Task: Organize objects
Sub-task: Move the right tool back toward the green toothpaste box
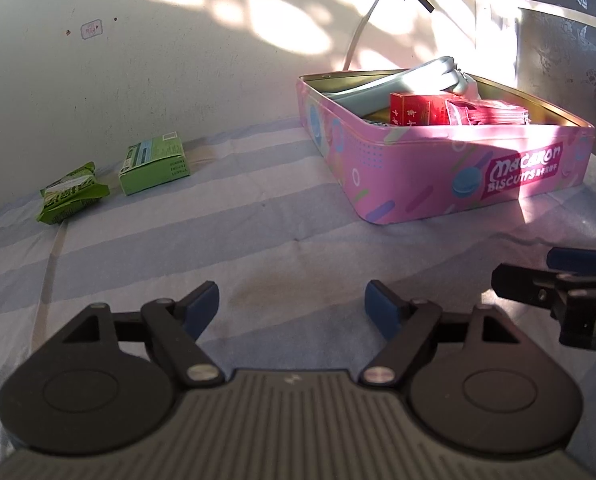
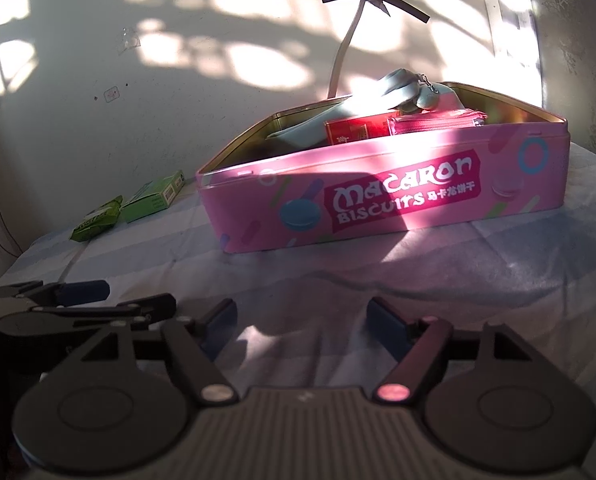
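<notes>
Pink biscuit tin [image 1: 438, 164], lidless, upper right of the left wrist view, centre of the right wrist view [image 2: 382, 200], resting on a blue-and-white striped cloth [image 1: 257, 232]. Inside it: a pale blue pouch [image 1: 410, 80] leaning on the back wall, a red box [image 1: 412, 110] in front of that, a pink zip purse [image 1: 490, 114] just right of the red box. Half in sun, half in shadow.

Green carton [image 1: 155, 166] and green snack packet [image 1: 71, 194] at mid-left, side by side near the wall, well apart from the tin.

Left gripper [image 1: 291, 308] at bottom centre, fingers spread, nothing between them, only cloth beyond. Right gripper [image 2: 300, 330] likewise released and empty, low over the cloth in front of the tin; seen also at the right edge of the left wrist view [image 1: 558, 276].
</notes>
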The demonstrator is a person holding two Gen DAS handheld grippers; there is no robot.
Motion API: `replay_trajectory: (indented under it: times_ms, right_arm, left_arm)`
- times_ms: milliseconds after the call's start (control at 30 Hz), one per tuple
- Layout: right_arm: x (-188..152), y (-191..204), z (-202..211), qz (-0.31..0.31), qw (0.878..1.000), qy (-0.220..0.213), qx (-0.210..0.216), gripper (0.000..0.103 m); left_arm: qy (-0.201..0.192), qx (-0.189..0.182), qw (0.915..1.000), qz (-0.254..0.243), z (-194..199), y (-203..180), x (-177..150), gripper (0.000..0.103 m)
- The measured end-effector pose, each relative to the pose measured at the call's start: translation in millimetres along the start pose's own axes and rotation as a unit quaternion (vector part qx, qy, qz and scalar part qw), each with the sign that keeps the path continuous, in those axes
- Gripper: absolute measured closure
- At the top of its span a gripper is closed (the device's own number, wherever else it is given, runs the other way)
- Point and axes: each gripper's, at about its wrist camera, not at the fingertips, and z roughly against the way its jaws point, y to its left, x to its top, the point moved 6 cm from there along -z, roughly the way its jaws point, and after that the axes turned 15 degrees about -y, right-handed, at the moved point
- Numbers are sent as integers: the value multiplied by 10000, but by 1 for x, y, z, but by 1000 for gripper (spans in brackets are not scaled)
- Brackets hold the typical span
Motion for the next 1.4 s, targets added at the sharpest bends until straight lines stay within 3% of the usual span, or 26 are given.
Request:
replay_trajectory:
  times_ms: [767, 1400]
  right_arm:
    - [2, 14, -3, 107, 9999, 33, 61, 28]
    - [7, 104, -34, 892, 9917, 236, 896, 29]
  left_arm:
    - [64, 60, 10000, 43, -1, 9, 0, 13]
    - [-91, 1130, 9931, 308, 3, 118, 5, 7]
